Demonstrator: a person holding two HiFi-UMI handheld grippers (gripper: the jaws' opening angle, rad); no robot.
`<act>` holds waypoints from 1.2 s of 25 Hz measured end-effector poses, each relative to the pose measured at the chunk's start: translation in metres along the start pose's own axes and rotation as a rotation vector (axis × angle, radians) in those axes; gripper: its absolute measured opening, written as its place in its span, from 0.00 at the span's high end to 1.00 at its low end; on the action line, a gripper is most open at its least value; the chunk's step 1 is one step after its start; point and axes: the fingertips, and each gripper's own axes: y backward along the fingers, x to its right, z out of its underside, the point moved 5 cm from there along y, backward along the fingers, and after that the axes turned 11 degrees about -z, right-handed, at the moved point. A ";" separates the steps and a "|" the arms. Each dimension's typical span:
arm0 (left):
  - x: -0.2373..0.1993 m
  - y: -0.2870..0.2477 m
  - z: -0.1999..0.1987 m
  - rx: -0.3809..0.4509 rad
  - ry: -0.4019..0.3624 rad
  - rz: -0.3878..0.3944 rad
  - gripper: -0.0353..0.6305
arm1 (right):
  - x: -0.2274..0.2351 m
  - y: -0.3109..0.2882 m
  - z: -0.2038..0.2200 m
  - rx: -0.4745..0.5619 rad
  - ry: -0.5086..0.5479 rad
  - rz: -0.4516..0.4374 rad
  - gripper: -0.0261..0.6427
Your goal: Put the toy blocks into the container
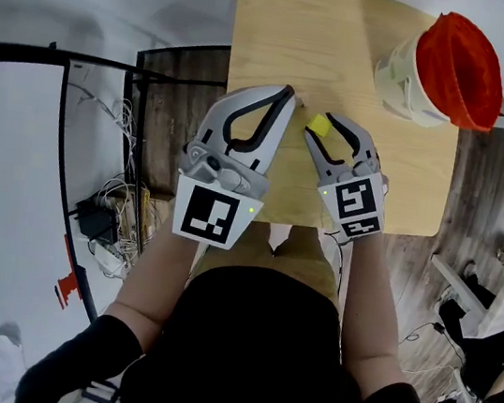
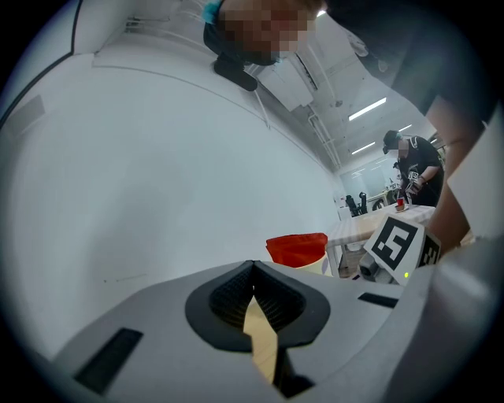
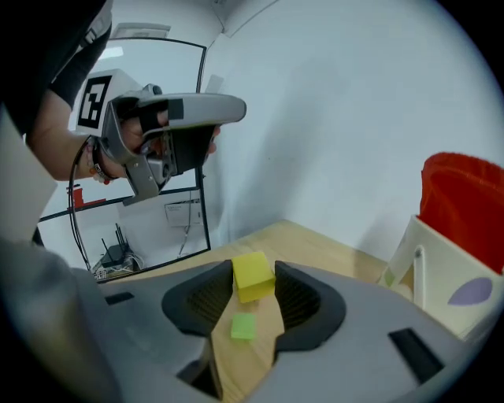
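Our right gripper (image 1: 323,127) is clamped on the yellow block (image 3: 252,276), but only right at the tips. We reckon a quick swing could twist it loose before it reaches the red-lined container (image 1: 448,70), well apart at the table (image 1: 288,31) corner. The green block (image 3: 243,326) sits on the table underneath, and a dropped block might knock it away. Meanwhile our left gripper (image 2: 252,266) is closed up, holding nothing.

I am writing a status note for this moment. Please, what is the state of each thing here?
left gripper: shut, empty.
right gripper: shut on yellow block.
yellow block: held between the jaws.
green block: lying loose on the table.
container: upright, open on top.
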 end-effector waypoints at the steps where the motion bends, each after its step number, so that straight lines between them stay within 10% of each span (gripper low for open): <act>1: -0.002 0.000 -0.005 0.008 -0.003 -0.002 0.93 | 0.001 0.006 -0.011 0.018 0.011 0.014 0.69; 19: -0.025 0.021 -0.094 0.179 -0.049 0.000 0.93 | -0.031 0.124 -0.184 0.368 0.268 0.239 0.69; 30: -0.008 0.010 -0.119 0.222 -0.057 0.008 0.93 | -0.034 0.148 -0.187 0.411 0.273 0.254 0.69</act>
